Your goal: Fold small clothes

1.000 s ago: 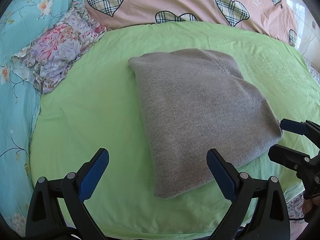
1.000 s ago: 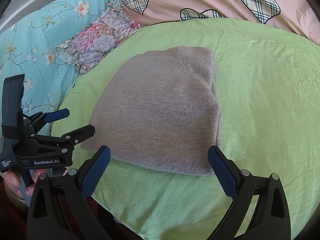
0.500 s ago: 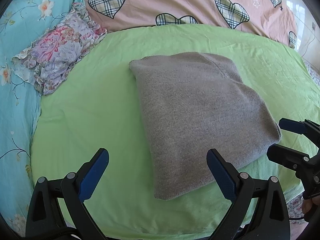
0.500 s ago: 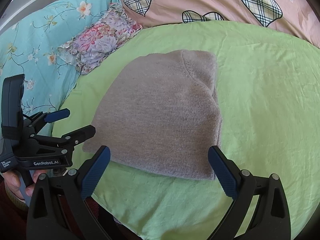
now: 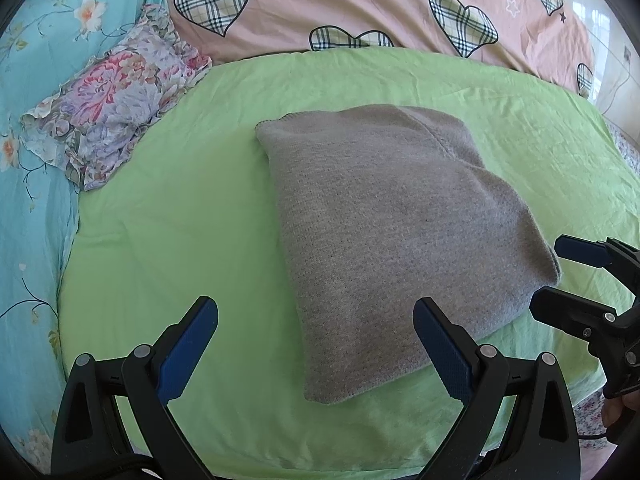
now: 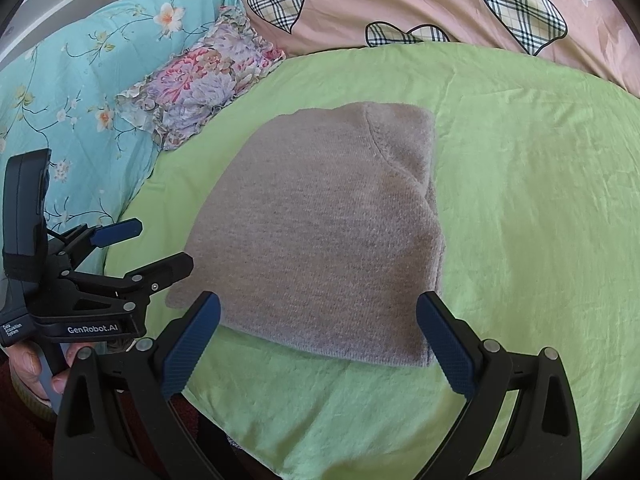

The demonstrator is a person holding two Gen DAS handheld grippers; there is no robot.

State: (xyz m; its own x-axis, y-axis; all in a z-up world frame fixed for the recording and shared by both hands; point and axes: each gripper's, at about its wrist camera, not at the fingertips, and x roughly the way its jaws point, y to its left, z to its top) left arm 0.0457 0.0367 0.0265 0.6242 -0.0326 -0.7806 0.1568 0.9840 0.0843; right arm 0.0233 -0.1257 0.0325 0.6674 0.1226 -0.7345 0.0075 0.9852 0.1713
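Grey knit (image 5: 396, 236) lies folded into a compact rectangle on the green sheet (image 5: 168, 232), flat, edges stacked.

Left gripper (image 5: 316, 344): jaws wide apart, nothing between them. Knit's near corner sits ahead of the gap, closer to the right-side finger; no contact visible. From the right wrist view the left gripper (image 6: 154, 246) shows side-on just beside the knit's near left corner, fingers parted, tips at the fabric edge; touching or not, cannot tell.

Right gripper (image 6: 318, 340): jaws spread wide, holding nothing. Knit's near hem lies straight ahead, spanning most of the gap between the fingers, just beyond the tips. In the left wrist view the right gripper (image 5: 560, 276) stands just off the knit's right corner, fingers parted.

Beyond the knit: floral pillow (image 5: 108, 100) off to the left, on a blue flowered quilt (image 5: 28, 184); pink heart-print cover (image 5: 360, 4) along the far edge.
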